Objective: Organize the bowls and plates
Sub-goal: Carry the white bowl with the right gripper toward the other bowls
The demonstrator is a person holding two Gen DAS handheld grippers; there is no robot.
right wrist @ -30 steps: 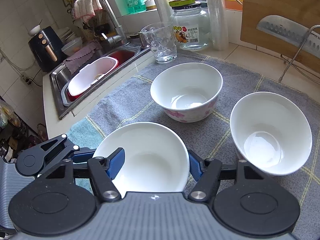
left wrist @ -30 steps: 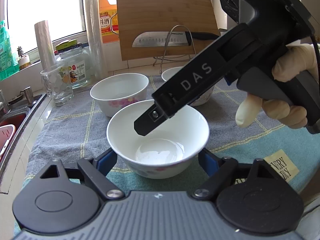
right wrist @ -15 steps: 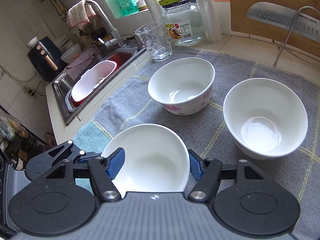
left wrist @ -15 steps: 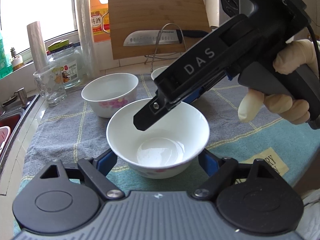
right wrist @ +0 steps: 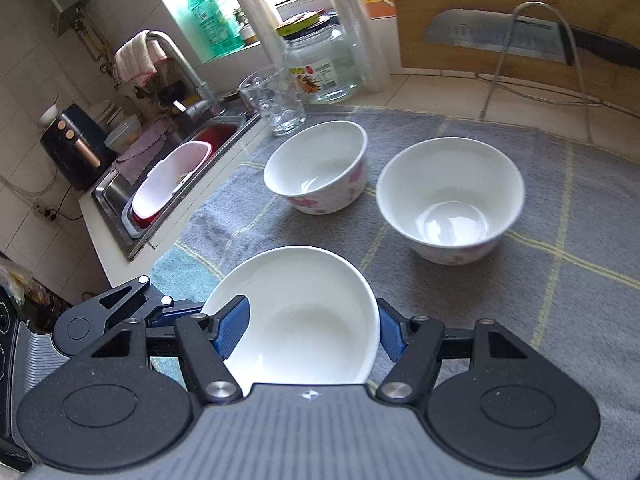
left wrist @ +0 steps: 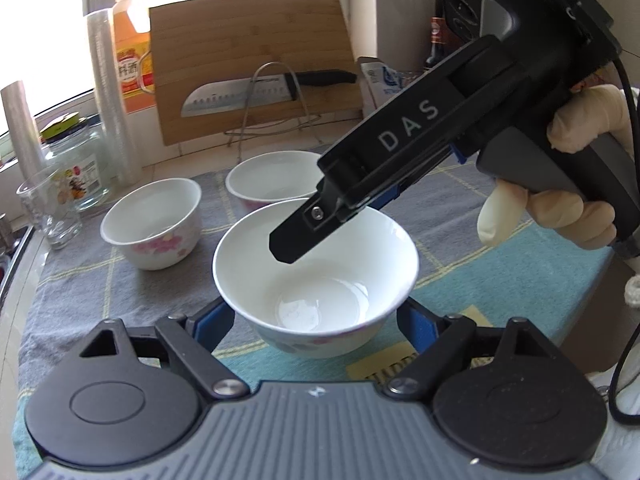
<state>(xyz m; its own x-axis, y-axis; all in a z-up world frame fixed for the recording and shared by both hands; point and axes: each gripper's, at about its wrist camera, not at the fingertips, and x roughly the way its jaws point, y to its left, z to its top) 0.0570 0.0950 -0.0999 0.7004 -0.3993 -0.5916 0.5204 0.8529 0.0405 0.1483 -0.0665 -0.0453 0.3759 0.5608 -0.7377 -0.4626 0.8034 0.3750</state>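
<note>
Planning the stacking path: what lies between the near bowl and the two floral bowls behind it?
Only bare grey towel separates near bowl from both floral bowls, clearest in the right wrist view.
</note>
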